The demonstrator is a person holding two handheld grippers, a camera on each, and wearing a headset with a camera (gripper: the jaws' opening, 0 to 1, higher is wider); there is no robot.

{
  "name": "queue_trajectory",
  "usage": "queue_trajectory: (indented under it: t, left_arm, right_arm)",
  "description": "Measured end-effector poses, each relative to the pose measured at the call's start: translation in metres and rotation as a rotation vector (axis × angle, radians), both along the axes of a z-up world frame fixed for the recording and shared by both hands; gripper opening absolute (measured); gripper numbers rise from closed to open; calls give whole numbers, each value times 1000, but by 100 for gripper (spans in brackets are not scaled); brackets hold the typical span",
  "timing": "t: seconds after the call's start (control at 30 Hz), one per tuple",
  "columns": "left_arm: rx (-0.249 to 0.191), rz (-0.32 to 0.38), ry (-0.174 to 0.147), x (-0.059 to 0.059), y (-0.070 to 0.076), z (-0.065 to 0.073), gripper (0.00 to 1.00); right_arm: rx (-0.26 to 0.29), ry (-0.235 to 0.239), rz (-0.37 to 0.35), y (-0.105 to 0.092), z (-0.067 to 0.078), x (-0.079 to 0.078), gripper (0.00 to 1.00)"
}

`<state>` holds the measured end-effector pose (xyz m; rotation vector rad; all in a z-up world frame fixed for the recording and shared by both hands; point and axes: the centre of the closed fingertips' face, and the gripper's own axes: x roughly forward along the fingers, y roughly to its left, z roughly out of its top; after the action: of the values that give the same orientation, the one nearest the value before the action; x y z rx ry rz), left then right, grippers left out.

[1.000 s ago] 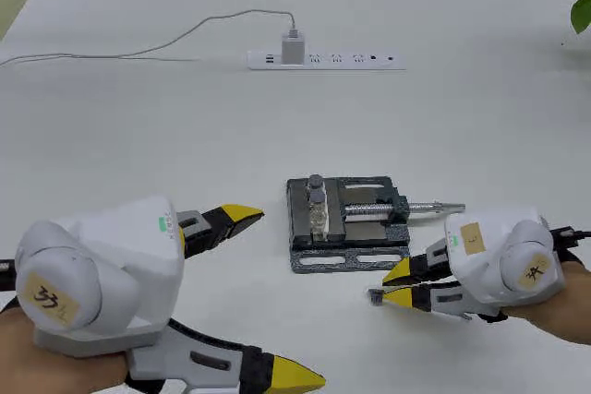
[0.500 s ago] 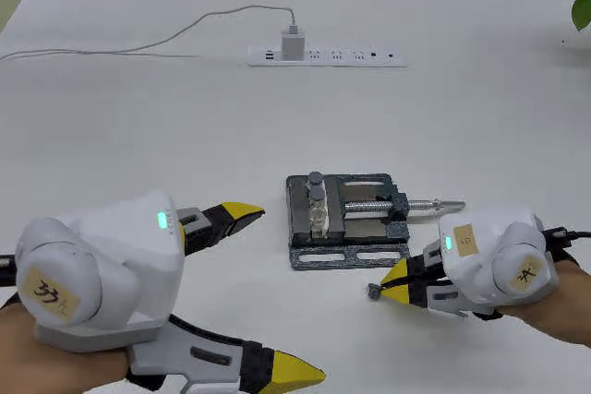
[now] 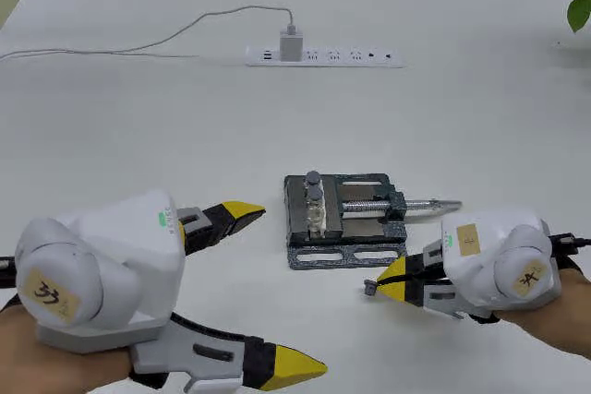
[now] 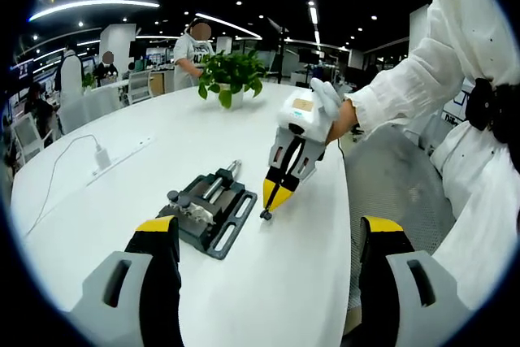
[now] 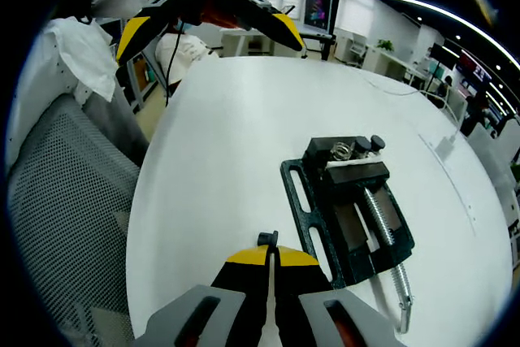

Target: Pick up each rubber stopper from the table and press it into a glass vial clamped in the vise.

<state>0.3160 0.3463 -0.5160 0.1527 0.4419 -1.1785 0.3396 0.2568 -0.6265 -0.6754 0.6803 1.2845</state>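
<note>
Your right gripper has its jaws pressed together on one small dark rubber stopper, pinched at the very tips. The stopper protrudes beyond the yellow tips and sits low over the white table. You cannot tell from these views whether it touches the surface. It lies on your side of the vise, near the base and clear of it.

The vise stands at mid-table with its screw handle pointing to your right. A short row of glass vials is clamped upright at the left end of the vise. In the right gripper view, the two farther vials carry dark stoppers, and the nearest vial appears to have an open mouth.

Your left gripper is to the left of the vise and well apart from it. Its jaws are spread wide and hold nothing. In the left gripper view, the right gripper and its stopper appear between those spread jaws.

At the far side of the table lies a white power strip with a charger plugged in. Its cable trails to the left.
</note>
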Motion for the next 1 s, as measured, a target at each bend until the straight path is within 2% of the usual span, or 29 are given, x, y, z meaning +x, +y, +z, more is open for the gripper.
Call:
queue_trajectory:
  t: [0.07,0.13,0.27,0.37,0.4,0.47,0.57,0.6,0.63,0.77,0.87,0.93,1.0]
  left_arm:
    - [4,7,-6,1,0,2,89]
    - [1,11,-24,2,-1,6,88]
    - [1,27,-39,6,-2,10,83]
    - [5,41,-48,10,-4,14,80]
    - [7,45,-52,11,-4,16,78]
    - [4,51,-91,14,-7,22,74]
    - [15,67,-96,17,-12,27,66]
    - [20,70,-106,18,-13,28,63]
    - [30,76,-137,20,-15,30,61]
    - [15,104,-151,23,-22,38,50]
    - [20,120,-192,26,-26,43,43]
    - [15,120,-200,25,-30,46,40]
    - [22,124,-224,26,-32,48,37]
  right_arm:
    - [8,-3,-14,-1,6,0,0]
    - [20,14,-61,-2,13,1,0]
    - [36,17,-128,-6,28,4,0]
    - [69,41,-201,-5,42,4,0]
    - [82,38,-206,-3,48,5,0]
    - [88,35,-235,-3,57,5,0]
    - [112,35,-277,0,71,6,0]
    - [122,37,-291,1,75,6,0]
    - [136,43,-312,3,81,7,0]
    - [176,41,-353,10,99,7,0]
    - [222,55,-400,16,113,7,0]
    - [245,56,-420,20,123,7,0]
    - [269,60,-444,24,131,6,0]
